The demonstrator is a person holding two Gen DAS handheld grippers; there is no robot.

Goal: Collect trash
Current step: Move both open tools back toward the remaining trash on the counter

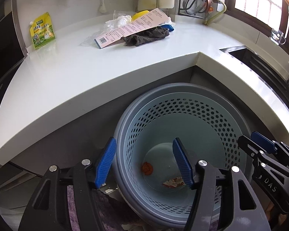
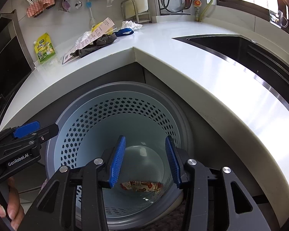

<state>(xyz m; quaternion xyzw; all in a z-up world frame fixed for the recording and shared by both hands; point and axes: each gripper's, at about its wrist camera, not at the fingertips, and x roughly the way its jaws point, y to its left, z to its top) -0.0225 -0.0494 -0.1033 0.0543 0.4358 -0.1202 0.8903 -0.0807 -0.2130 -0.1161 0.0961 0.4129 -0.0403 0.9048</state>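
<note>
Our jaws gape empty on both the left gripper and right gripper above the bin. Farther off on the table, the paper leaflet looks light and floppy; we'd pinch its free near edge.

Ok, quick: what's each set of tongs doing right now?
Left tongs: open, empty, over the bin.
Right tongs: open, empty, over the same bin.
</note>
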